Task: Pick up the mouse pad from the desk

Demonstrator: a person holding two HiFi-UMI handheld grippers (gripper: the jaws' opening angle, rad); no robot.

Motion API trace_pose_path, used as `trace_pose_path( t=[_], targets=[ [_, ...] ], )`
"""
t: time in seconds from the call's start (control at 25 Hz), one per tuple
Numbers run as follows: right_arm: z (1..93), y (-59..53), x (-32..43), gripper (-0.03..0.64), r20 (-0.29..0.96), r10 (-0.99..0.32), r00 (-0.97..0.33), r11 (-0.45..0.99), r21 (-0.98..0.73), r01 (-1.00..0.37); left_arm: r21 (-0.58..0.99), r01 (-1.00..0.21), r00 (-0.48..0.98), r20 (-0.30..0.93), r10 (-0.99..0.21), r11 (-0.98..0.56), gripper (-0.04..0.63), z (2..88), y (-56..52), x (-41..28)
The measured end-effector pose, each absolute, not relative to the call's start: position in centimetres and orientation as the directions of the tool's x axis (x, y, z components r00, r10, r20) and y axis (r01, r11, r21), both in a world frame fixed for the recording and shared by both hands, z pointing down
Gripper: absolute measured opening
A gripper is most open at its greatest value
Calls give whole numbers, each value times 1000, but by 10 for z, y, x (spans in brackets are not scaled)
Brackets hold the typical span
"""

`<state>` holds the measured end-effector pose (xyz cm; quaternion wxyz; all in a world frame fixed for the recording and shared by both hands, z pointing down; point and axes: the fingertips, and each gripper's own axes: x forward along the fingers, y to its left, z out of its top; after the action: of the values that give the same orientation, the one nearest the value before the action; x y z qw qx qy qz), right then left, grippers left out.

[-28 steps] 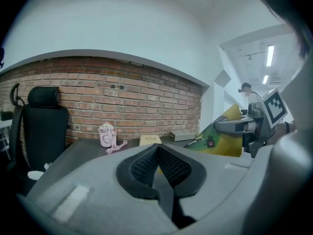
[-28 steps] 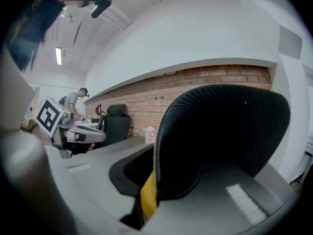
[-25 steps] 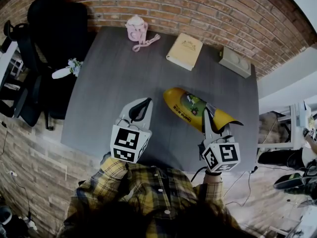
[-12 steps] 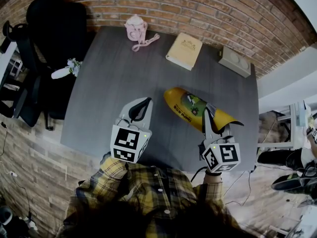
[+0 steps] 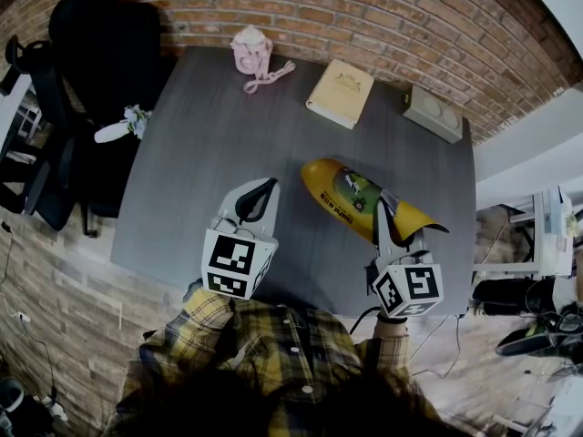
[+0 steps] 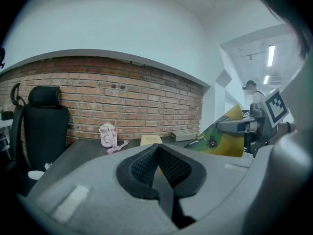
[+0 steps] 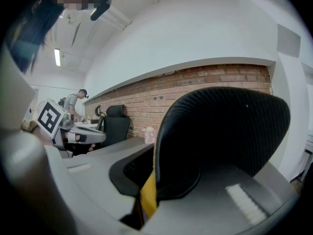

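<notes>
The yellow mouse pad (image 5: 351,198) with a printed picture is lifted off the dark desk (image 5: 219,144), bowed, its far end toward the desk's middle. My right gripper (image 5: 381,206) is shut on its near right edge; a strip of yellow mouse pad (image 7: 148,192) shows pinched between the black pads. My left gripper (image 5: 270,188) hovers left of the pad, shut with nothing in it, its pads (image 6: 146,166) pressed together. From the left gripper view the mouse pad (image 6: 222,141) hangs at the right.
At the desk's far edge lie a pink toy phone with a cord (image 5: 252,53), a tan book (image 5: 341,92) and a grey box (image 5: 432,112). A small white item (image 5: 123,129) sits at the left edge beside a black office chair (image 5: 86,71). A brick wall runs behind.
</notes>
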<state>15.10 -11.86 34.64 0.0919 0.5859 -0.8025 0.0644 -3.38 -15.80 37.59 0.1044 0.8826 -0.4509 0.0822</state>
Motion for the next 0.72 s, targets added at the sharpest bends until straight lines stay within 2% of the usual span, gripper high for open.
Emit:
trace_pose_path(
  t=[0.72],
  targets=[
    [348,-120,154,14,226,-929,-292,297,-12,-955,108,-812,580,250,-775,-573,-12,379,-157,-32]
  ],
)
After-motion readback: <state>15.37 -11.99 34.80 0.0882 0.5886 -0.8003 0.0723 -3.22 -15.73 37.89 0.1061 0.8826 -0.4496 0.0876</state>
